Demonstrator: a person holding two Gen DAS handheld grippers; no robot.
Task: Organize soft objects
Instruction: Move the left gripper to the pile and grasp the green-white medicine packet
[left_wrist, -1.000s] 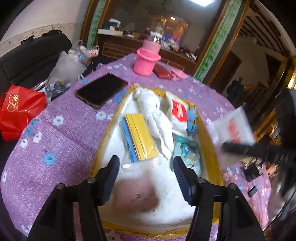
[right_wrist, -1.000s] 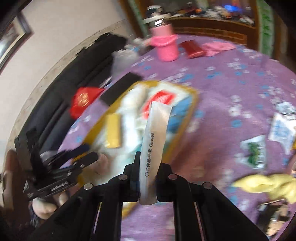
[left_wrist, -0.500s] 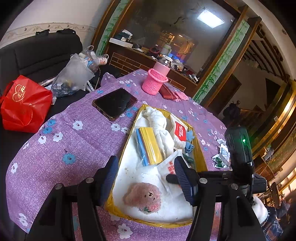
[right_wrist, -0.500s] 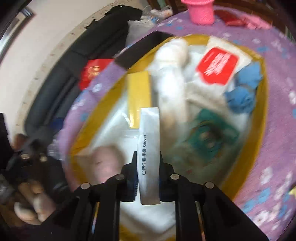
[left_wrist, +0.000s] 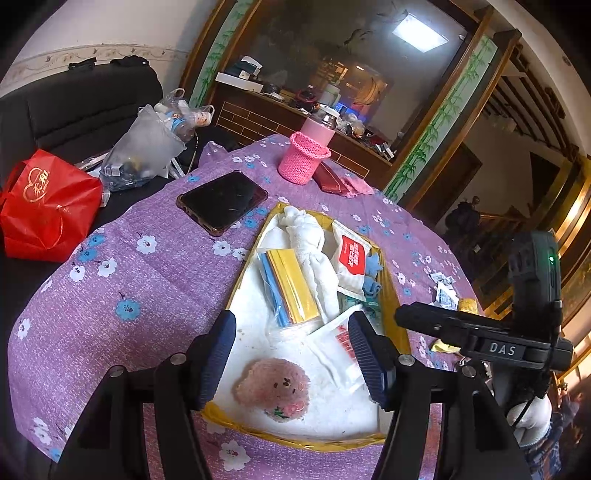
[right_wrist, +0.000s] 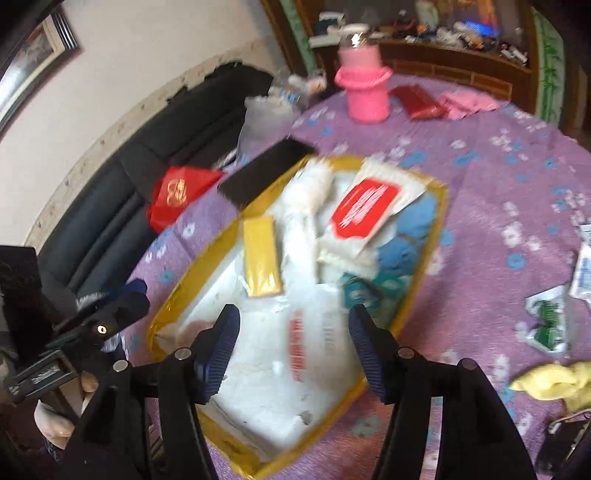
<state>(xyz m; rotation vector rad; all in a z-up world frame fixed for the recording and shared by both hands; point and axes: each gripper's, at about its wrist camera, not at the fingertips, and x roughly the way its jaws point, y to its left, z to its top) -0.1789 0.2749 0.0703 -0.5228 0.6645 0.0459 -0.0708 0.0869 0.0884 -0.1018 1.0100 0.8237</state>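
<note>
A yellow-rimmed tray (left_wrist: 398, 310) with a white lining sits on the purple flowered cloth. In it lie a pink bear plush (left_wrist: 273, 387), a rolled white towel (left_wrist: 310, 251), a yellow and blue packet (left_wrist: 291, 284), a red-labelled wipes pack (left_wrist: 351, 254) and a blue cloth (left_wrist: 371, 266). A white glove packet (right_wrist: 310, 339) rests flat on the lining. My right gripper (right_wrist: 291, 339) hovers above it, jaws opening, pads clear of the packet. My left gripper (left_wrist: 291, 350) hangs open over the tray's near end, nothing between its fingers.
A black phone (left_wrist: 221, 201), a pink knitted holder (left_wrist: 303, 162) and a red wallet (left_wrist: 332, 181) lie beyond the tray. A yellow cloth (right_wrist: 546, 380) and small sachets (right_wrist: 546, 325) lie on the table right of it. A red bag (left_wrist: 44, 206) sits on the dark sofa.
The right gripper carried the glove packet over the tray, then its jaws spread and the packet dropped onto the lining. The left gripper stayed open and drew back slightly.
</note>
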